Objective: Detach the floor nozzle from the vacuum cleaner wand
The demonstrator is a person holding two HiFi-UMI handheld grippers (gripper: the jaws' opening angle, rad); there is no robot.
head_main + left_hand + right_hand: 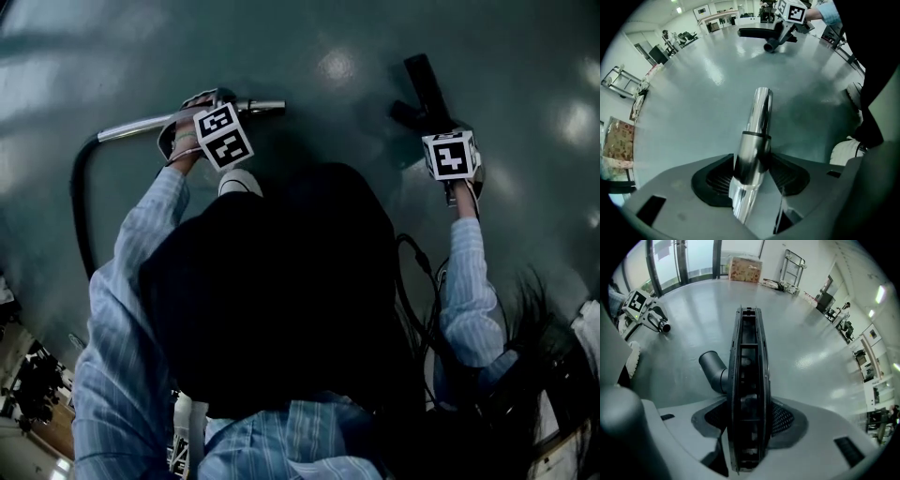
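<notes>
Head view, wand [258,107] pointing right, toward nozzle [424,87]

Glossy grey floor [717,70], distant trolleys [794,261]

Head cam: steep top-down over person, L gripper [214,105] + R gripper [436,122] both in frame. L gripper cam: tight along wand [757,136], faces R gripper across floor [717,70]. R gripper cam: tight on nozzle [747,394], looks back at L gripper. Shared: floor btwn them.
</notes>
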